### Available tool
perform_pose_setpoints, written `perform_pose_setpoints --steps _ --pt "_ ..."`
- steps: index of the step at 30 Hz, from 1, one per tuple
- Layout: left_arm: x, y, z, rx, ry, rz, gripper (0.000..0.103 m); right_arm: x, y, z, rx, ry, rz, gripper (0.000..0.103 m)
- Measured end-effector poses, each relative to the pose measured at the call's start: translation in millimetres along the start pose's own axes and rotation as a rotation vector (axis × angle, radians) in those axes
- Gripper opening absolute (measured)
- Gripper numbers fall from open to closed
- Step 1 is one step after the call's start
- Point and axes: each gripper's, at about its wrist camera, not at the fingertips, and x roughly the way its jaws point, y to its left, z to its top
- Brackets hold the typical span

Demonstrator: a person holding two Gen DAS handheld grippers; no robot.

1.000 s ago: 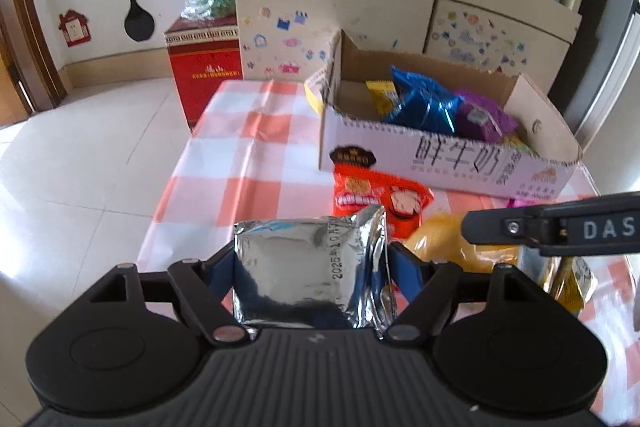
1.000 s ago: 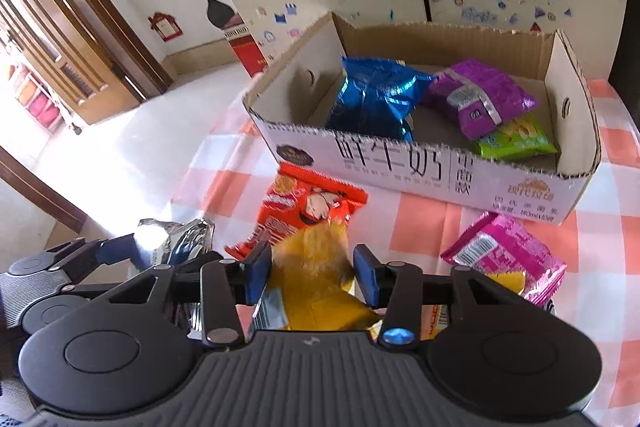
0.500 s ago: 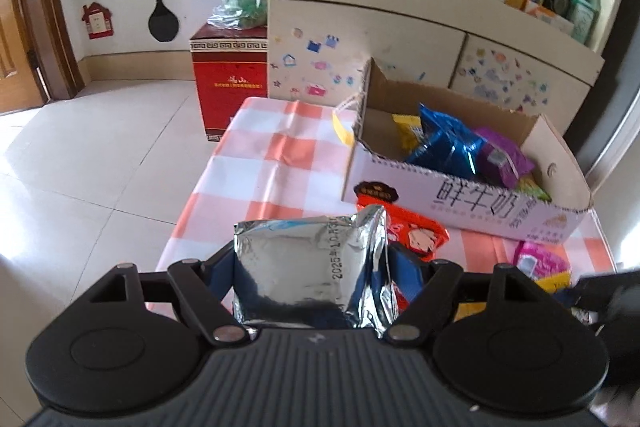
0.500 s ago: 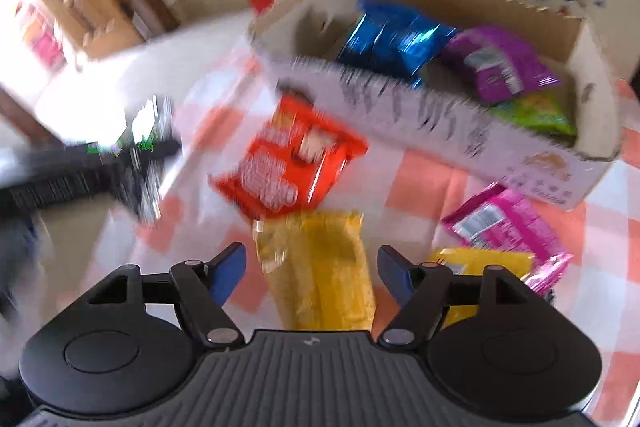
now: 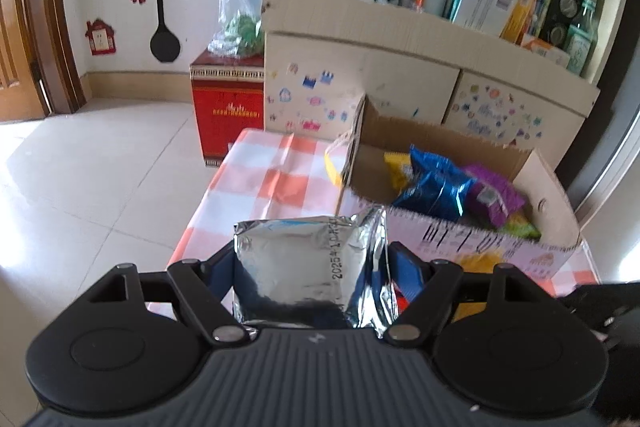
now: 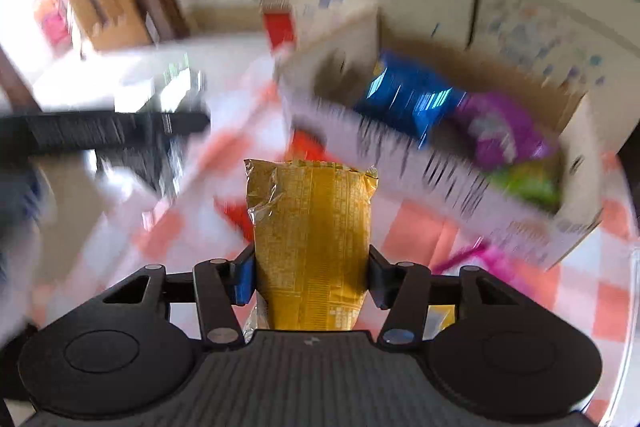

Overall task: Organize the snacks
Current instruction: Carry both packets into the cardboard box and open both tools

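My left gripper (image 5: 310, 263) is shut on a silver foil snack packet (image 5: 308, 267) and holds it above the table's near left edge. My right gripper (image 6: 310, 267) is shut on a yellow snack packet (image 6: 310, 227), lifted off the table. The open cardboard box (image 5: 472, 239) stands ahead on the checked tablecloth; it holds a blue bag (image 5: 434, 187), a purple bag (image 5: 494, 197), a yellow packet and a green one. In the blurred right wrist view the box (image 6: 440, 183) lies ahead to the right, and the left gripper shows as a dark streak (image 6: 100, 133) at left.
A red snack packet (image 6: 304, 147) and a pink packet (image 6: 476, 259) lie on the orange-and-white tablecloth (image 5: 272, 179) in front of the box. A cupboard with stickers (image 5: 400, 83) and cluttered shelves stands behind the table. A red carton (image 5: 228, 115) sits on the tiled floor at left.
My right gripper closed on the yellow packet and lifted it off the table. My left gripper rose and drew back with the silver packet, so the box looks farther away.
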Motion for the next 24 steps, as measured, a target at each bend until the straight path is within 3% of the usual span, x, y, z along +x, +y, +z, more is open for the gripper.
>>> perform_pose_setpoints --steps 9,17,24 --pt "-10 -23 19 0.028 -0.099 -0.004 0.077 -52 -31 26 0.098 -0.268 -0.112 0.06" --pt "-6 -42 31 0.06 -0.127 -0.027 0.077 -81 -51 36 0.14 -0.393 -0.159 0.06" --pt "7 -52 48 0.063 -0.144 -0.056 0.077 -88 -62 40 0.182 -0.442 -0.179 0.06"
